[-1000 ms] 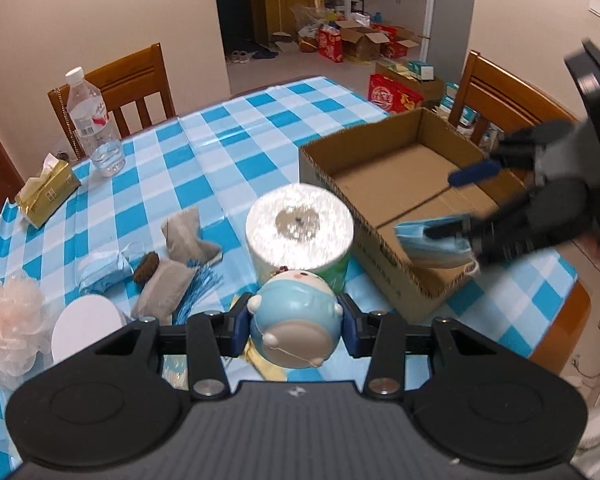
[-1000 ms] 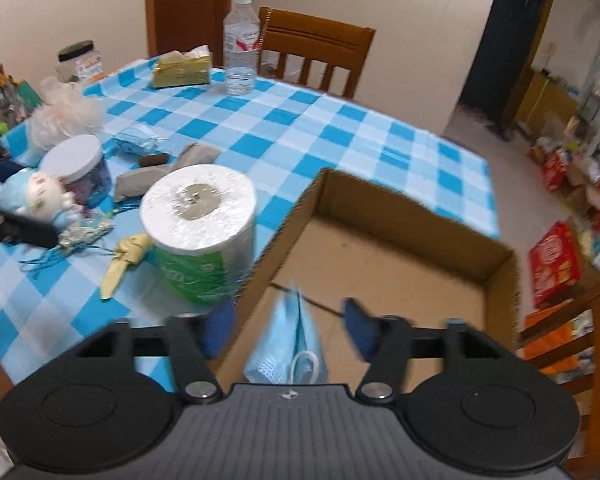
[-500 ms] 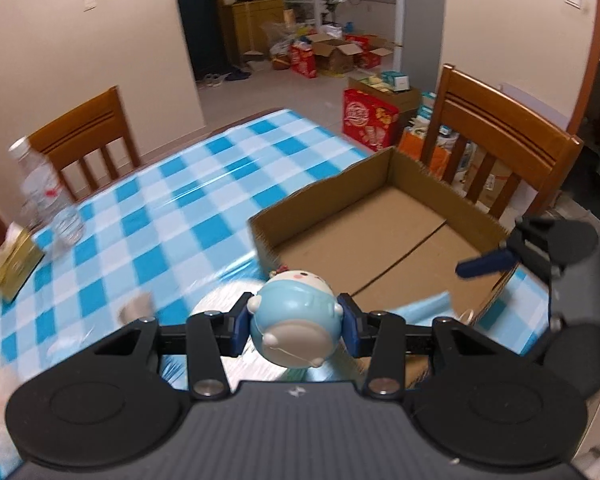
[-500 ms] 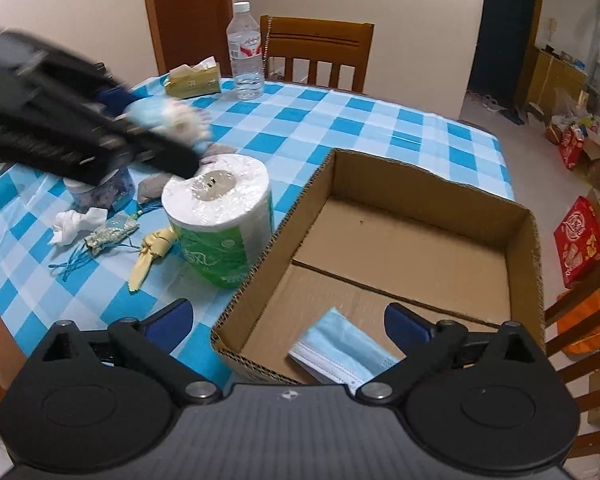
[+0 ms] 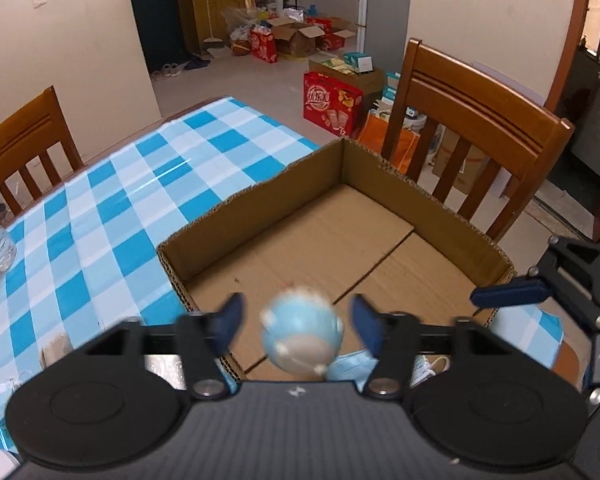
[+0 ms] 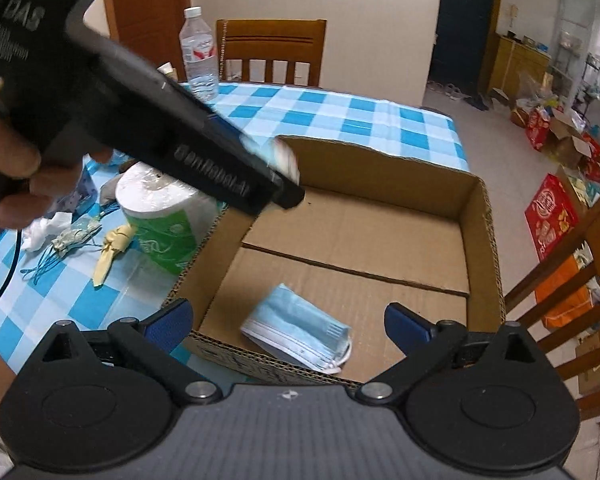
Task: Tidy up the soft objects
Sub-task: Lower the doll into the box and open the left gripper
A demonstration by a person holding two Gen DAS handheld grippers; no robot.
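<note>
A lived-in home's dining room is showing here. A desk (image 5: 100,216) under a blue-and-white checked cloth is standing between wooden dining chairs (image 5: 472,136), with a water bottle (image 6: 198,54) at its far edge. Beyond a doorway, a refrigerator (image 5: 386,12), a wooden cabinet (image 5: 216,8) and open cartons and red gift boxes (image 5: 330,106) are crowding the tiled floor.

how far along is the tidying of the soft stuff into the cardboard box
Done: the face mask lies in the cardboard box, right gripper open. In hand: left gripper is opening over the box, blue doll between its pads. Left: tissue roll and small pieces on the table.
</note>
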